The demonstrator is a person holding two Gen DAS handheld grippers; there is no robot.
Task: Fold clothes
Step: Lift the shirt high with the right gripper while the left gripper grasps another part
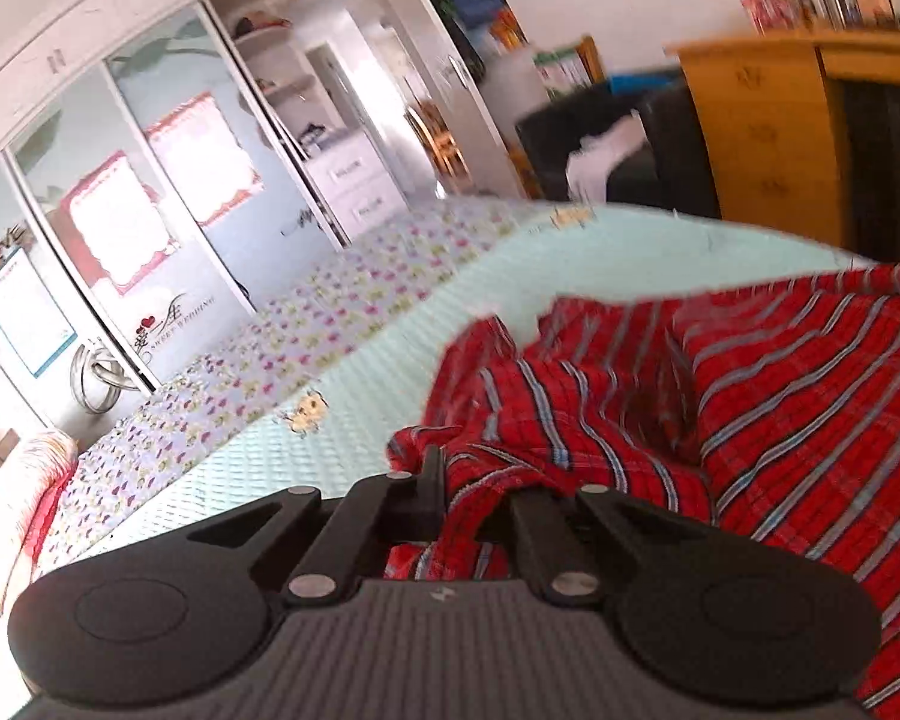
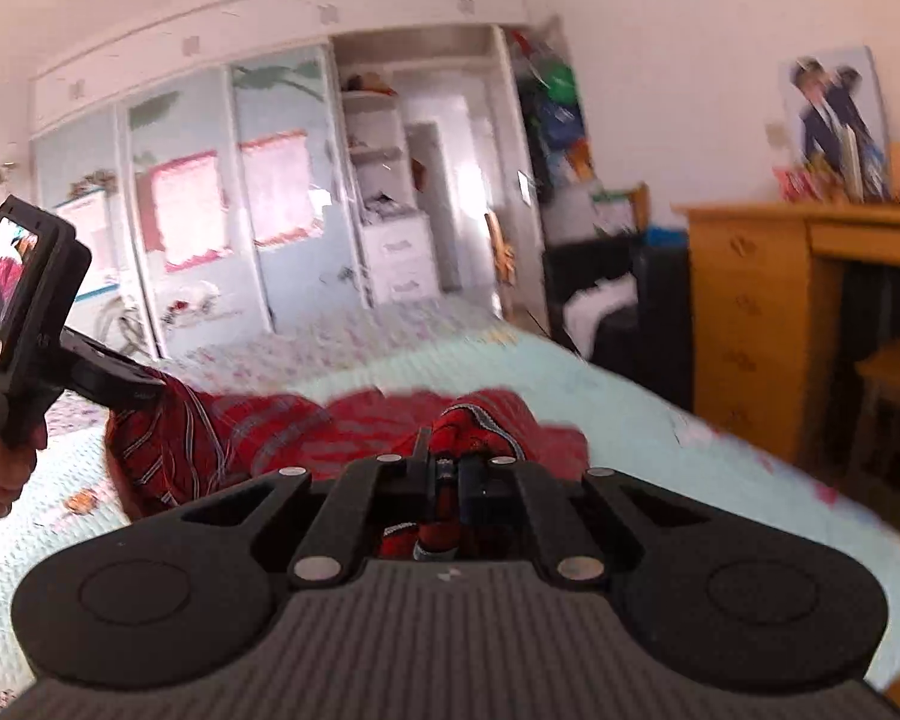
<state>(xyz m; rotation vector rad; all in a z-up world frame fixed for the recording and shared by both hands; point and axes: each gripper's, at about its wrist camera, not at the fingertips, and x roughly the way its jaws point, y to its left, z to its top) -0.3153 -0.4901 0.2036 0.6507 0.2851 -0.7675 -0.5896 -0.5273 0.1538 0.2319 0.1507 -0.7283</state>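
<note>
A red plaid shirt (image 1: 750, 396) with blue and white stripes hangs lifted over the pale green bed cover (image 1: 390, 324). My left gripper (image 1: 450, 480) is shut on a bunched edge of it, and the cloth spreads away to the right. In the right wrist view the same shirt (image 2: 306, 426) stretches between both grippers above the bed (image 2: 630, 420). My right gripper (image 2: 444, 462) is shut on another bunched edge of the shirt. The left gripper (image 2: 120, 384), held by a hand (image 2: 0, 468), shows at the left with cloth hanging from its fingers.
A white wardrobe with sliding doors (image 2: 210, 210) lines the far wall. A wooden dresser (image 2: 750, 312) stands at the right, and a dark chair with white cloth (image 1: 606, 150) stands beside it. A flowered sheet (image 1: 270, 360) runs along the bed's far side.
</note>
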